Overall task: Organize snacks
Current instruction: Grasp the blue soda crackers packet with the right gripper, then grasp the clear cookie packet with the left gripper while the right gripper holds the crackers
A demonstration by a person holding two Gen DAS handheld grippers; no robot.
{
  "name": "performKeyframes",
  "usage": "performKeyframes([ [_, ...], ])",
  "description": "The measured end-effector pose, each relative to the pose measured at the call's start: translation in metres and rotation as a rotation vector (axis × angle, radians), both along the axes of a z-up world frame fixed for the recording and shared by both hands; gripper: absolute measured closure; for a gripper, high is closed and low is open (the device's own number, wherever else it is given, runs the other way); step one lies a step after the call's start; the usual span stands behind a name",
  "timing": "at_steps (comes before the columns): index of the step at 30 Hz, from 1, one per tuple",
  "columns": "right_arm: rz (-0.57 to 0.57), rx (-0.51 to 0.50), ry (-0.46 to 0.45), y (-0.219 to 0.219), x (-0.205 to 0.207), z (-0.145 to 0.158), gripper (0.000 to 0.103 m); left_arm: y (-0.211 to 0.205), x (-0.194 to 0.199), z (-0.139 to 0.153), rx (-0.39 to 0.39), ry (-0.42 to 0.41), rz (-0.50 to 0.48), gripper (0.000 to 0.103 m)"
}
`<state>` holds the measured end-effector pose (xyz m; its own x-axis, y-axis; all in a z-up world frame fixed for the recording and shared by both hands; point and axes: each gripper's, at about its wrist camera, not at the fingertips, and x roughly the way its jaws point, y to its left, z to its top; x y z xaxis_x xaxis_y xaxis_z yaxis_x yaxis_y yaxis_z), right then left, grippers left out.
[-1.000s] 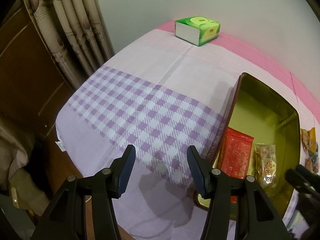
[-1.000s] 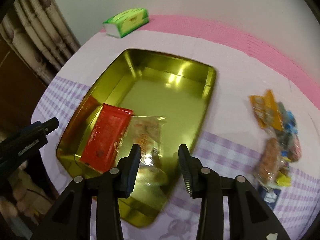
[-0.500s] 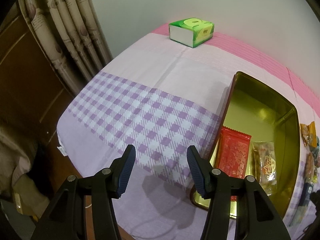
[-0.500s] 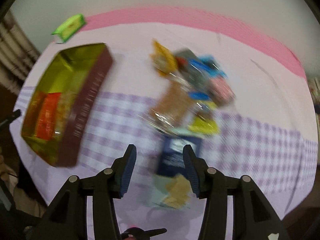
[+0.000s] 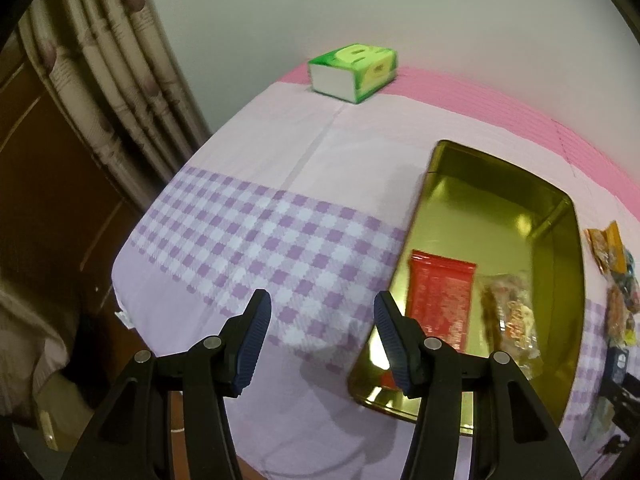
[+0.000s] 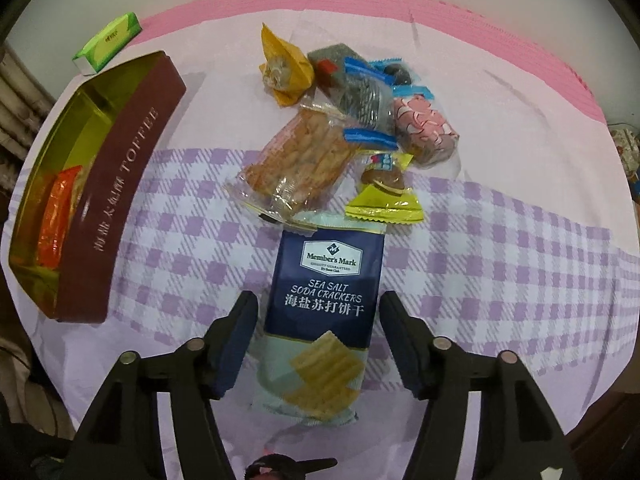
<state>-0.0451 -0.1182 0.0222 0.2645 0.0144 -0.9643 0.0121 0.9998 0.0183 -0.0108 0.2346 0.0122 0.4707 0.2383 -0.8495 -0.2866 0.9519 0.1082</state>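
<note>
A gold toffee tin (image 5: 560, 216) (image 6: 132, 160) lies open on the cloth and holds a red packet (image 5: 440, 300) and a clear snack bag (image 5: 508, 312). My left gripper (image 5: 320, 340) is open and empty over the checked cloth just left of the tin. My right gripper (image 6: 316, 344) is open, its jaws on either side of a blue sea salt soda crackers pack (image 6: 324, 300), not closed on it. Behind the pack is a pile of loose snacks (image 6: 352, 120): a clear bag of fried sticks (image 6: 300, 160), an orange pack (image 6: 284, 68), a yellow wrapper (image 6: 384, 204).
A green tissue box (image 5: 354, 72) (image 6: 108, 42) stands at the back near the wall. Curtains (image 5: 112, 80) and a brown door are left of the table. The table edge (image 5: 132, 320) drops off at front left.
My right gripper swung from over the tin to the right and now straddles the crackers pack, jaws wider. My left gripper shifted slightly; it stays open.
</note>
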Motion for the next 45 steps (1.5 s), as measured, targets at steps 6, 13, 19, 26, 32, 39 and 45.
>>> performKeyframes([
  [6,0.017,0.0,-0.008,-0.005,0.001,-0.008,0.055,-0.037,0.004,0.008,0.021,-0.005,-0.099,0.048],
  [13,0.026,0.002,0.01,-0.007,-0.004,-0.023,0.056,-0.1,0.015,0.015,-0.012,-0.001,-0.258,0.048],
  [19,-0.043,-0.008,0.013,-0.028,0.004,-0.039,0.056,-0.164,0.025,0.015,-0.051,0.017,-0.411,0.046],
  [26,-0.115,-0.051,-0.027,-0.04,0.035,-0.059,0.056,-0.233,0.034,0.004,-0.07,0.053,-0.563,0.043],
  [32,-0.15,-0.039,-0.062,-0.03,0.077,-0.079,0.057,-0.276,0.045,-0.015,-0.084,0.108,-0.643,0.043],
  [39,-0.169,-0.03,-0.096,-0.009,0.122,-0.1,0.057,-0.308,0.065,-0.039,-0.097,0.173,-0.693,0.043],
  [45,-0.167,-0.029,-0.106,-0.002,0.122,-0.1,0.057,-0.321,0.075,-0.053,-0.096,0.2,-0.71,0.043],
])
